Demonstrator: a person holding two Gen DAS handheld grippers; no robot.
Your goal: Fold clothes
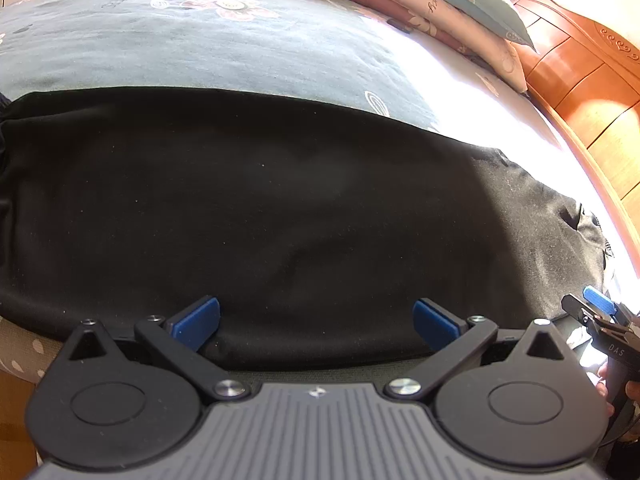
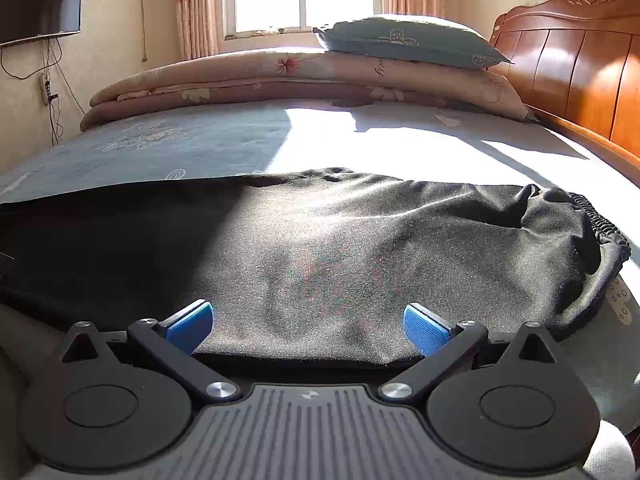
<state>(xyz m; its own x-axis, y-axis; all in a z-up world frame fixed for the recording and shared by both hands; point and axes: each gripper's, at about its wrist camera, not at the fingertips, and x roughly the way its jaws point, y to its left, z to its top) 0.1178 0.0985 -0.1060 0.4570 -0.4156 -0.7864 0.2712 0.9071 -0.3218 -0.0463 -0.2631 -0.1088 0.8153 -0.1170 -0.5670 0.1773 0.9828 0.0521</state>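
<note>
Black garment lies spread flat across the bed, elastic waistband bunched at the right end. Left tool & right tool both sit at its near edge w/ blue pads wide apart, gripping nothing. Pillow rests on a folded quilt by the headboard.
</note>
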